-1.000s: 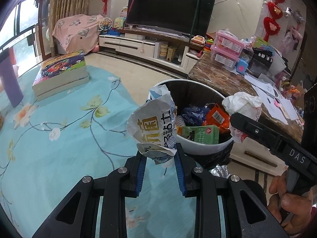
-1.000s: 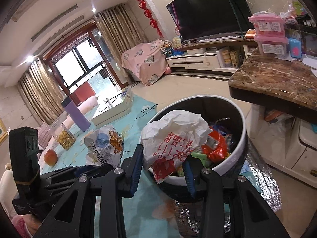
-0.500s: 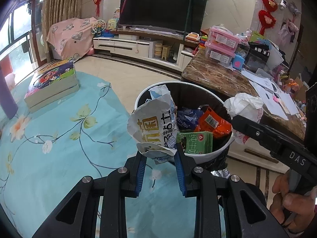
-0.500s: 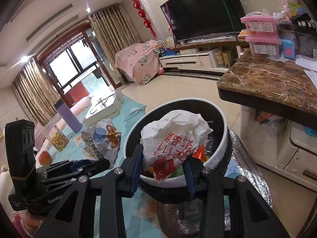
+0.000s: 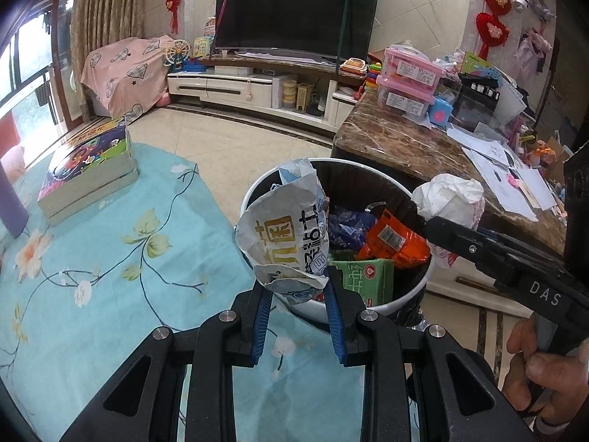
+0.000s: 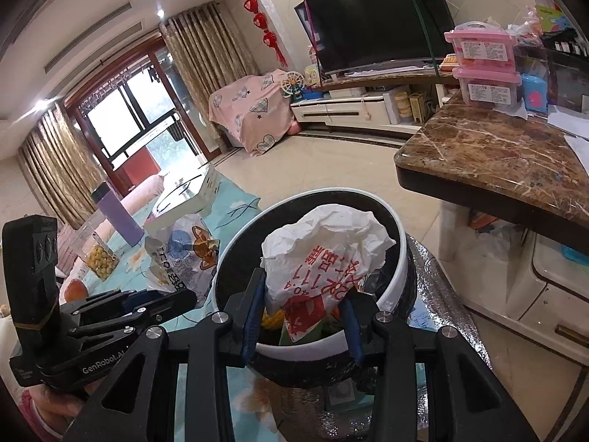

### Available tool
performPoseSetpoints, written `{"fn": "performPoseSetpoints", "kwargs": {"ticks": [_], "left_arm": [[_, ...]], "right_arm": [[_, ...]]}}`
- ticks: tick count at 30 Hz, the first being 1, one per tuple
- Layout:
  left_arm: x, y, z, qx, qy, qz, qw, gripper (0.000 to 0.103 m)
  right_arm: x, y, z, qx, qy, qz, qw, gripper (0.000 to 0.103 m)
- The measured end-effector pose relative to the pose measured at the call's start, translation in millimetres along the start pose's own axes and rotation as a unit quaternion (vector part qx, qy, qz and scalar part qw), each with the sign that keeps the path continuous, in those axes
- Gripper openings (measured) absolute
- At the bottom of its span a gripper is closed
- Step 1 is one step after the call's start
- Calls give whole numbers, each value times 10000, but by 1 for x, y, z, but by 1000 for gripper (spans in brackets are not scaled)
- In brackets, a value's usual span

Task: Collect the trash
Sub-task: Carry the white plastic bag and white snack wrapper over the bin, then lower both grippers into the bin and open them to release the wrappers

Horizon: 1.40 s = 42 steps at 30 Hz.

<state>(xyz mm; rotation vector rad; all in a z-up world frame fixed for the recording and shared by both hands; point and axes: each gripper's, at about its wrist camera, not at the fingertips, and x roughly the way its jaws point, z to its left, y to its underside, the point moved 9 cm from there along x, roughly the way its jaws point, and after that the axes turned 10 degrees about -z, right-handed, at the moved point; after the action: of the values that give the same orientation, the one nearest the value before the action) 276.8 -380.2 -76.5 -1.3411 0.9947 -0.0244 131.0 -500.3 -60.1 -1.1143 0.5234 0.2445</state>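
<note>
Left wrist view: left hand-held gripper (image 5: 299,294) grips crumpled snack bag (image 5: 285,235); bin (image 5: 386,304) now nearer ahead.
Right wrist view: right hand-held gripper (image 6: 302,307) clamps white wrapper (image 6: 324,254), now over bin.
Meaning: both ready to drop.

"das" on the right gripper (image 5: 541,296); "genrobot.ai" on the left gripper (image 6: 105,359).

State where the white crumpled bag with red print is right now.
In the right wrist view, the white bag is clamped in the right gripper, held above the open trash bin.

crumpled snack bag (image 5: 285,237) and white wrapper (image 6: 324,258) held over the full bin (image 5: 408,291).
</note>
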Motion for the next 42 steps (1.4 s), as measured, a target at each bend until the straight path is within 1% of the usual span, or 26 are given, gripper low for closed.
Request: {"fn": "performPoseSetpoints", "kwargs": {"ticks": [16,30,42], "left_arm": [[13,-11,-1,58,-31,38,10000,27],[37,-20,-6,146,-34,148,9998,27],[51,-22,-7,176,-77,229,9996,28]], "right_arm": [[24,-10,-4,-97,5,171,9998,39],[45,-10,-9,-101,-14,400,9991,39],[55,-15,-11,-139,-11,476,9988,39]]}}
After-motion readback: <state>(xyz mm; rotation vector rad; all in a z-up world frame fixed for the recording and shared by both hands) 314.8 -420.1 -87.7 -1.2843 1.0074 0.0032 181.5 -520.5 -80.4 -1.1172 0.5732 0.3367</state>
